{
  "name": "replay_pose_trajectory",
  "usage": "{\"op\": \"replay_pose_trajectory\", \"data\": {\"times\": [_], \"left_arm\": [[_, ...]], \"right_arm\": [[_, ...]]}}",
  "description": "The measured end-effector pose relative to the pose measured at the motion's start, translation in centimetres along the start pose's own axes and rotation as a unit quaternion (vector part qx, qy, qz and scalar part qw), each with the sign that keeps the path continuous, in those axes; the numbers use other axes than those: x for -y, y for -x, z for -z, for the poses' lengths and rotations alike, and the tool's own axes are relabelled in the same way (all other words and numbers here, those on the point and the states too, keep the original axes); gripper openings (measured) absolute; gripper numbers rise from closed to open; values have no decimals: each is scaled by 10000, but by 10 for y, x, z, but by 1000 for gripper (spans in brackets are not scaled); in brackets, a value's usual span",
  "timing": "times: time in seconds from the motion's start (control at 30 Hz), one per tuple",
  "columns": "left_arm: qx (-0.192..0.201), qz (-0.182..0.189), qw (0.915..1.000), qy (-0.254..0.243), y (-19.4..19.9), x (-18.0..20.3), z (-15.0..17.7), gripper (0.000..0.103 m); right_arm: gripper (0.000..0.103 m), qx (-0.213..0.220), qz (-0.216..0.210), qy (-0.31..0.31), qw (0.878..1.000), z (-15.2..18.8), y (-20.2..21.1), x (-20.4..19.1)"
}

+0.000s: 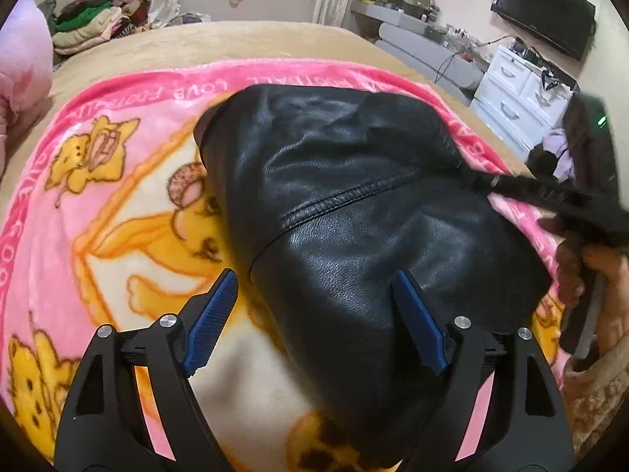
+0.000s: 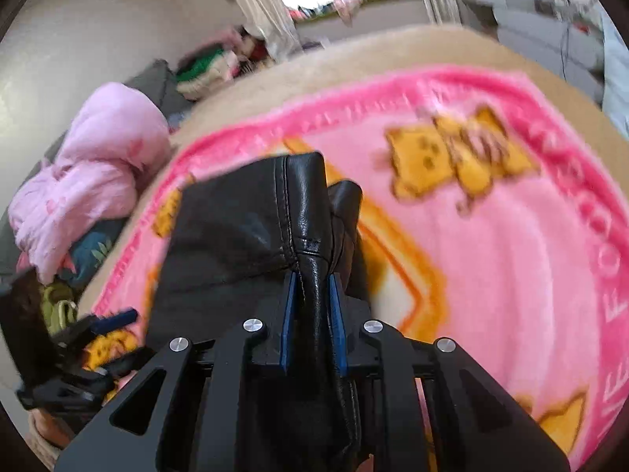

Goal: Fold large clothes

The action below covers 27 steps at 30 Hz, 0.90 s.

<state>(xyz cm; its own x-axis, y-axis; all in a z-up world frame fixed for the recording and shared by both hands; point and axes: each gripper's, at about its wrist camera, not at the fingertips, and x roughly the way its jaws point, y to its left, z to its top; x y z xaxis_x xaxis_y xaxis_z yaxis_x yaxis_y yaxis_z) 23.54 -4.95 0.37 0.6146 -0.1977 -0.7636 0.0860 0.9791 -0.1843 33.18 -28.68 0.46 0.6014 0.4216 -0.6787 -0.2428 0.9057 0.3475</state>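
The right gripper [image 2: 312, 306] pinches a fold of the black leather garment [image 1: 354, 212] at frame centre. The left gripper [image 1: 314, 322], fingers spread, hovers over it above the pink cartoon fleece blanket [image 1: 129, 181].

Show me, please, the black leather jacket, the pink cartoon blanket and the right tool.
black leather jacket [image 1: 354, 204], left wrist view, on its stitched seam.
pink cartoon blanket [image 2: 511, 244], right wrist view, on bare pink field.
right tool [image 2: 312, 275], right wrist view, between its fingertips.
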Motion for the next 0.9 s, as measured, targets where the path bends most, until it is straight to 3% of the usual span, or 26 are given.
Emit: {"op": "replay_pose_trajectory", "data": {"times": [0.23,0.33,0.43,0.57,0.9], "left_arm": [[-62,43,9999,82,-9,-1,3,79],[-64,37,9999,100,-9,0,3,80],[-56,18,9999,118,-8,-1,3,80],[-47,36,9998,185,-6,-4,3,80],[-102,241,9986,465,-2,-10,8,84]], "right_arm": [[23,-62,-41,-238,9997,18,-24,19],[36,-46,-43,-395,9992,18,-22,23],[57,-16,-9,-450,9990,20,-12,24],[76,204,-253,-510,9982,26,13,23],[88,338,-713,-388,9961,50,69,19]]}}
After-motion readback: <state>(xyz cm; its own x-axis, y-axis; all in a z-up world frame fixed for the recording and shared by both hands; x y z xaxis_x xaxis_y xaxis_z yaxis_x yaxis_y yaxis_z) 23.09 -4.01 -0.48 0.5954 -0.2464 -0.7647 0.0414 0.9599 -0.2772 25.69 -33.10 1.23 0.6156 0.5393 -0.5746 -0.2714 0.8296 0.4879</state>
